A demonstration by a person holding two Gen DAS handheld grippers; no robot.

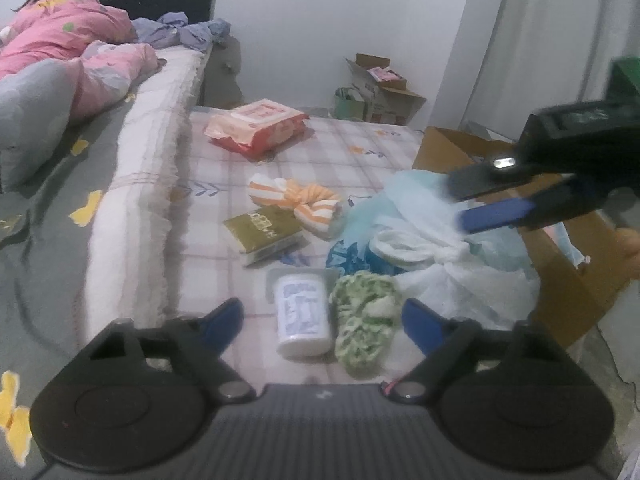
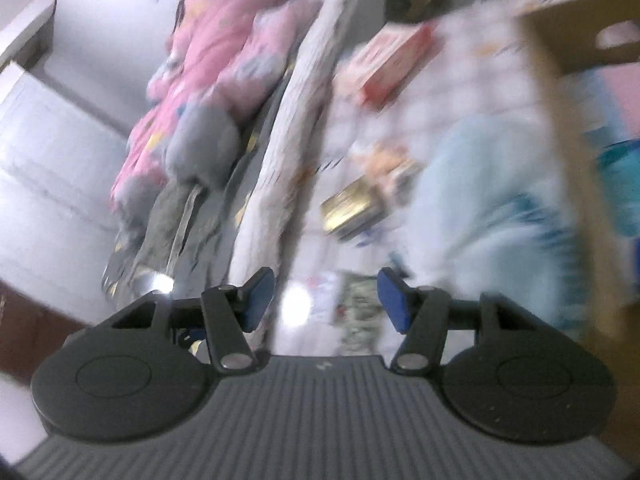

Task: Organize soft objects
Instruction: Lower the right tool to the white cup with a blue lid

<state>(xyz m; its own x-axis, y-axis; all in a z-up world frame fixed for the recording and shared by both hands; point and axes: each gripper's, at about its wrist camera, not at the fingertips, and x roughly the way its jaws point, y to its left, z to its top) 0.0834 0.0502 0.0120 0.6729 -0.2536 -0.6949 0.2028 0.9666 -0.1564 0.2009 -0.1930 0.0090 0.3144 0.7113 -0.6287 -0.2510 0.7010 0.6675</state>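
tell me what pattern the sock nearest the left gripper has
Green and white mottled knit sock, lying beside the white bottle; clearest in the left wrist view.

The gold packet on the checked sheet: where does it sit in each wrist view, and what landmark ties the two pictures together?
Left wrist view: the gold packet lies at centre, just left of the orange-striped sock.
Right wrist view: blurred, it sits right of centre, above the gap between the fingers.
Shared landmark: the red wipes pack, farther back on the same sheet in both.

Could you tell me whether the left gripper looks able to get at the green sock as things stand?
Probably yes: the left gripper is open, the green sock lies uncovered just ahead, though the white bottle sits right beside it.
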